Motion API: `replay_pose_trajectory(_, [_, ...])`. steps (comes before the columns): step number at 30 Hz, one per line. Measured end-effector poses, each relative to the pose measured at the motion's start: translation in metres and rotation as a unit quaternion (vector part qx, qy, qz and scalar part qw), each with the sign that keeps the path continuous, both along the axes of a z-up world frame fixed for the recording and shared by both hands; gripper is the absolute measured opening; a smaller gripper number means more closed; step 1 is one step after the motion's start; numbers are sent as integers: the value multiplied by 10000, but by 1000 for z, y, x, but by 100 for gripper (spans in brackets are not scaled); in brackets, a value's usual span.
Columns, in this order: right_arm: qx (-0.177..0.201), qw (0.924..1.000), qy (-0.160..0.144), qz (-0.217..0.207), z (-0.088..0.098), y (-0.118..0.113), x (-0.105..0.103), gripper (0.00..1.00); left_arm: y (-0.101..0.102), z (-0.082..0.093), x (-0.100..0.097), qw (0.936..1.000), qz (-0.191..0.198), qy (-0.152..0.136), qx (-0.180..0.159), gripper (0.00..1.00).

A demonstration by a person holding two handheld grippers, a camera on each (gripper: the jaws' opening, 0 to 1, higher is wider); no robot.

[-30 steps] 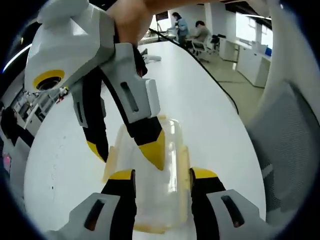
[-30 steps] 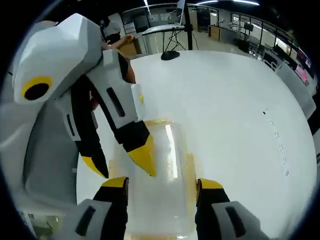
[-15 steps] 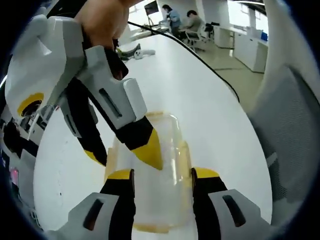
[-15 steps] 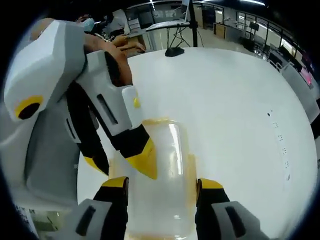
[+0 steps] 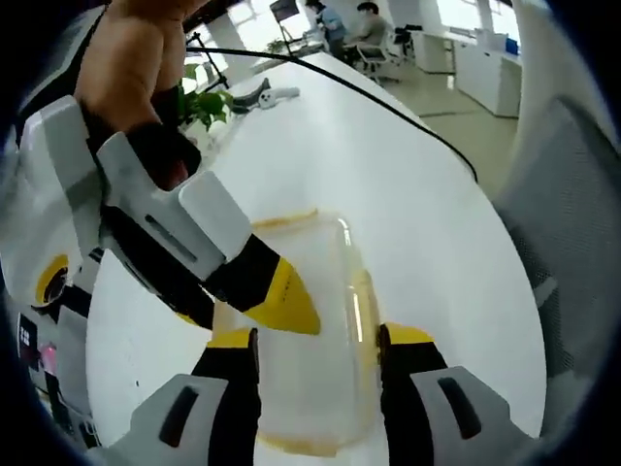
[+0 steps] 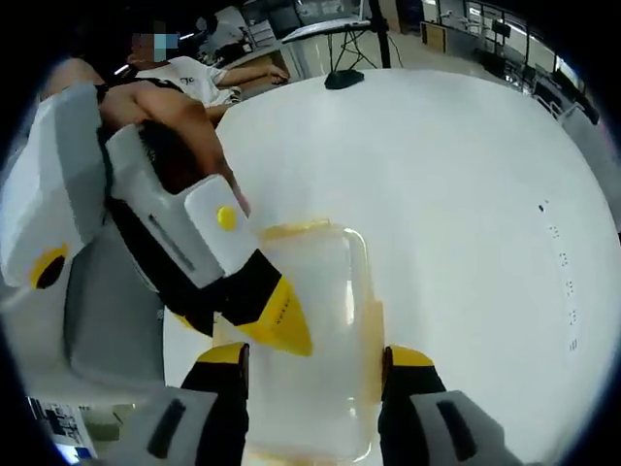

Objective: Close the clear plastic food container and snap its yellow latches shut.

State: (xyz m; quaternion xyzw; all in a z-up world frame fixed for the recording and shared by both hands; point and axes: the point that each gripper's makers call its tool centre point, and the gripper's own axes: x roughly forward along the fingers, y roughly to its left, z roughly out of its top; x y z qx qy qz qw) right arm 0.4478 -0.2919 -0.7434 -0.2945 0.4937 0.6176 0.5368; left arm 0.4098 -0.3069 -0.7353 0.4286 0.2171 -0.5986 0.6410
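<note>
I am holding my left hand-held gripper point(image 5: 315, 342) over the clear rectangular plastic food container with yellow latches point(image 5: 310, 320), which is lying on the white table point(image 5: 388, 194); its jaws are spread open, one on each long side of the box. My right hand-held gripper point(image 6: 315, 361) is likewise standing open astride the container point(image 6: 310, 330), on the table point(image 6: 456, 194).

Container point(image 5: 310, 340): clear glossy plastic, I see glare streaks on its lid.
Latches point(image 5: 361, 301): translucent yellow plastic.
My left gripper point(image 5: 318, 342): matt black, yellow and grey plastic.
Table point(image 5: 388, 184): smooth white, slight sheen.
</note>
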Motion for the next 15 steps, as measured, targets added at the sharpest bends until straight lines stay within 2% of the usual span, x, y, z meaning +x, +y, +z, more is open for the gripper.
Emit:
replay_pose_trajectory(2, [-51, 10000, 82, 11, -1, 1, 0, 52, 1, 1, 1, 10000, -5, 15, 18, 46])
replay_pose_trajectory(6, [-459, 9986, 211, 171, -2, 1, -4, 52, 1, 1, 0, 9999, 36, 89, -37, 46])
replay_pose_trajectory(7, [-486, 9978, 381, 226, -2, 1, -8, 51, 1, 1, 1, 10000, 35, 42, -12, 45])
replay_pose_trajectory(9, [-593, 9973, 428, 47, -3, -3, -7, 51, 3, 4, -5, 9999, -99, -25, -19, 45])
replay_pose_trajectory(11, [-538, 9978, 327, 221, -3, -1, -8, 51, 3, 4, -4, 10000, -17, 33, -78, 45])
replay_pose_trajectory(15, [-326, 9989, 287, 149, -2, -2, -6, 51, 1, 2, -5, 10000, -9, -39, -14, 45])
